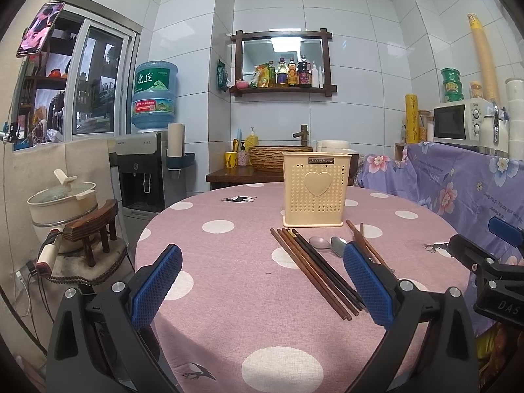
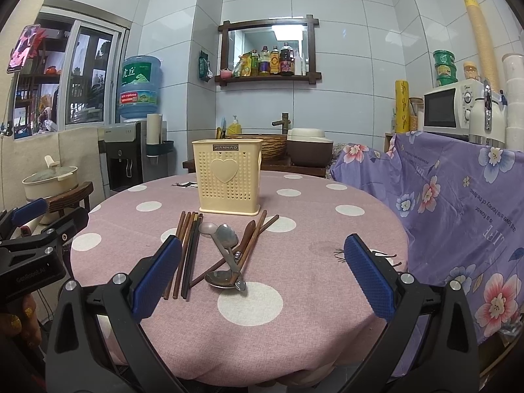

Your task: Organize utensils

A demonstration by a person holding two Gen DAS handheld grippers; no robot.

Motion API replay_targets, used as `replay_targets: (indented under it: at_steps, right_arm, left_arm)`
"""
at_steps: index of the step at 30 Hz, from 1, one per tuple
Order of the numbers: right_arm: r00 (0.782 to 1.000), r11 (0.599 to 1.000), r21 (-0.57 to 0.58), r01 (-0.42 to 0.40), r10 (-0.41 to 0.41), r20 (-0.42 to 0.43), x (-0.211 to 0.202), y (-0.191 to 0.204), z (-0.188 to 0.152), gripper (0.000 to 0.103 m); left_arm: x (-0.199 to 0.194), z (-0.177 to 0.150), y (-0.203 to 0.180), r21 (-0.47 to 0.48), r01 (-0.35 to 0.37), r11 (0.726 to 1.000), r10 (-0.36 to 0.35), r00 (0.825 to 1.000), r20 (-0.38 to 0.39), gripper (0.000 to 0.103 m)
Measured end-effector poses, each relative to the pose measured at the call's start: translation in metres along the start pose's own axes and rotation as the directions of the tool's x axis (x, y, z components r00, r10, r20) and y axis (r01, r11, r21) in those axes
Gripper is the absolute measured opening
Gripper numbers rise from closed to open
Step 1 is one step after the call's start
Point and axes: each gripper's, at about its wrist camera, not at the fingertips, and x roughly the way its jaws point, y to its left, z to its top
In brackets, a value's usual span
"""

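A cream perforated utensil holder [image 1: 315, 189] [image 2: 227, 178] with a heart on its front stands upright on the round pink dotted table [image 1: 229, 294] [image 2: 311, 311]. In front of it lie several wooden and black chopsticks [image 1: 314, 270] [image 2: 187, 252] side by side. Metal spoons [image 1: 327, 245] [image 2: 226, 252] lie to their right, crossed with more brown chopsticks and a wooden spoon [image 2: 253, 245]. My left gripper [image 1: 262, 281] is open above the near table, left of the chopsticks. My right gripper [image 2: 263, 275] is open, with the spoons lying beyond its fingers. Both hold nothing.
A purple floral cloth [image 2: 458, 213] covers a counter at the right, with a microwave [image 2: 447, 109] on it. A water dispenser [image 1: 144, 170] and a pot on a stool [image 1: 65, 203] stand at the left. A sink counter [image 2: 262, 150] lies behind the table.
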Motion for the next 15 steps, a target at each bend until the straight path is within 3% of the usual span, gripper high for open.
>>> replay_targets:
  at_steps: [15]
  right_arm:
    - [1.000,1.000,0.002,0.000,0.000,-0.009,0.0005,-0.0013,0.0002,0.098]
  left_arm:
    - [0.0030,-0.0012,0.0059,-0.005,-0.005,1.000,0.005,1.000,-0.016,0.098]
